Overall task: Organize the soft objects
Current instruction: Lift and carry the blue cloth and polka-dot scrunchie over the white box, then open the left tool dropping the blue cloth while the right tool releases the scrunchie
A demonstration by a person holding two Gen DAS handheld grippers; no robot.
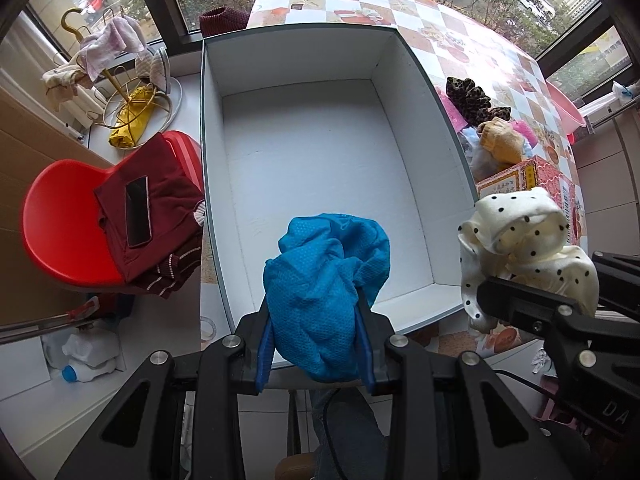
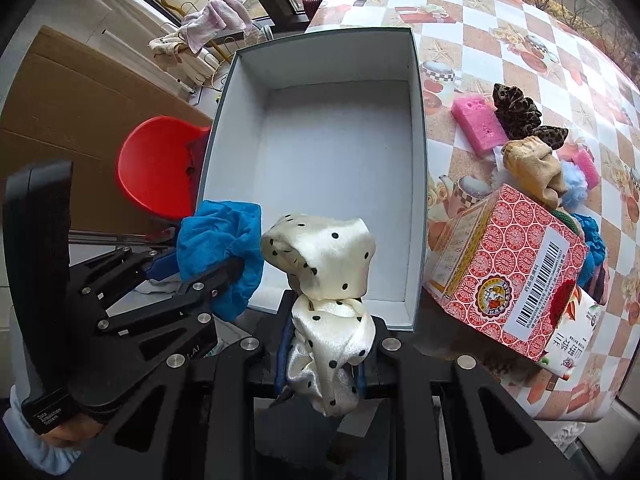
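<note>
My left gripper (image 1: pixel 316 332) is shut on a crumpled blue mesh cloth (image 1: pixel 326 280) and holds it over the near rim of the open white box (image 1: pixel 320 168). My right gripper (image 2: pixel 324 344) is shut on a cream polka-dot scrunchie (image 2: pixel 324 280), held over the near rim of the same box (image 2: pixel 340 152). The box is bare inside. In the right wrist view the left gripper (image 2: pixel 200 276) and the blue cloth (image 2: pixel 224 244) are at the left. In the left wrist view the scrunchie (image 1: pixel 524 248) is at the right.
On the checkered table (image 2: pixel 500 40) right of the box lie a pink sponge (image 2: pixel 478 124), a leopard scrunchie (image 2: pixel 520 114), a yellow cloth (image 2: pixel 536 168) and a red patterned carton (image 2: pixel 508 268). A red chair (image 1: pixel 64 232) with maroon clothes and a phone (image 1: pixel 138 210) stands left.
</note>
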